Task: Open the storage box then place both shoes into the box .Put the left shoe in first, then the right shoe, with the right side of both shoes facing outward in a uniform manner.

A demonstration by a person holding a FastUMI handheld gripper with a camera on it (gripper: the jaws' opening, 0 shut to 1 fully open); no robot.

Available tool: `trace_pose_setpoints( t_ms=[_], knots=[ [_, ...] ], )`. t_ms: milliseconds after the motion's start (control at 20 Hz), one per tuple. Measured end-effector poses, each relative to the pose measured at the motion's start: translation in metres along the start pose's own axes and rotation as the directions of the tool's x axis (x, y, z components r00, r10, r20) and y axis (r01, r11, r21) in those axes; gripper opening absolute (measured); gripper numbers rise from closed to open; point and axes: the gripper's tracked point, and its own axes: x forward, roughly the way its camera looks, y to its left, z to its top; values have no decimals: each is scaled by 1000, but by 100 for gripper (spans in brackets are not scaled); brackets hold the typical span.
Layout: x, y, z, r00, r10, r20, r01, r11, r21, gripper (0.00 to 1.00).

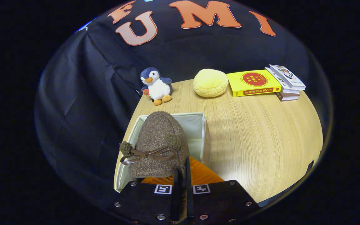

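We hold the gripper (181, 178) low over the near end of the storage box (198, 125), and its two fingers stand pressed close together with only a thin slit between them. In that slit they pinch the rear edge of a shoe (158, 143), a brown fuzzy slipper with a thin ribbon bow (147, 155) and two small pompoms across its top. The shoe hangs just ahead of the fingers, its toe pointing away from us, its body inside the box's open top and leaning toward the left wall. Whether its sole touches the bottom of the box we cannot tell.

The box is pale, soft-walled and open, sitting on a wooden table (261, 140) near the table's left edge. Directly ahead of the fingers and to their right, an orange ribbed surface (202, 175) shows under the shoe's heel; we cannot tell what it belongs to.

Well beyond the box, at the far side of the table, a stuffed penguin (155, 86) stands a little left of the fingers' line. To the right of it lies a round yellow cushion (210, 82), then a yellow book (252, 82), which touches a small stack of books (287, 84) farther right.
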Motion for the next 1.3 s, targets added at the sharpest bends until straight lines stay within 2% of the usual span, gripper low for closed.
trace_pose_setpoints(
  t_ms=[100,200,300,600,750,850,1000,1300],
  knots=[
    [2,4,-10,1000,10,-29,-10,1000,-1,16],
    [-1,10,-14,999,31,-40,-31,999,-6,25],
    [-9,16,-7,998,68,-8,-68,998,-6,35],
    [-52,10,35,983,133,125,-125,990,-66,50],
    [-77,-9,57,970,132,202,-113,988,-103,59],
    [-94,-26,72,958,128,257,-97,987,-131,59],
    [-125,-57,97,925,111,362,-50,984,-174,60],
    [-189,-118,137,853,69,517,33,982,-186,70]
  ],
)
